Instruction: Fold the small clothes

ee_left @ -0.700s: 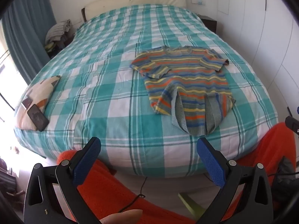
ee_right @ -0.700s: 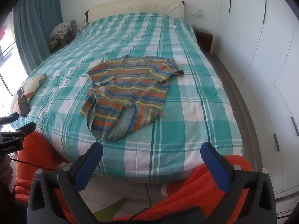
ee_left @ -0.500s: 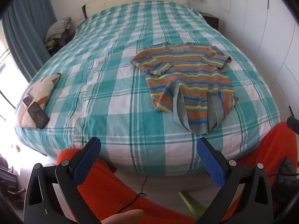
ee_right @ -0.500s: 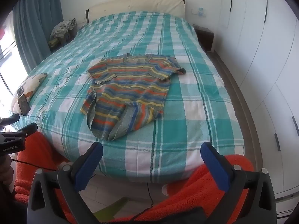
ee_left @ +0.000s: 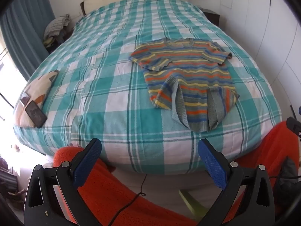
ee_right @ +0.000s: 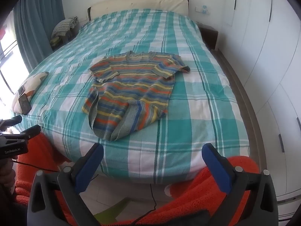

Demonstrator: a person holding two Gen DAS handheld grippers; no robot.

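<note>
The left hand-held gripper (ee_left: 149, 157) hovers off the foot edge of the bed (ee_left: 105, 86), jaws spread wide and holding nothing. The right hand-held gripper (ee_right: 153, 161) hangs likewise off the same edge, also wide open and empty. Beyond them a striped knit sweater (ee_right: 131, 88) lies spread on the checked cover, near the foot edge, its hem crumpled and turned up. A phone (ee_left: 35, 114) rests on a cushion (ee_left: 36, 88) at the bed's left corner.
</note>
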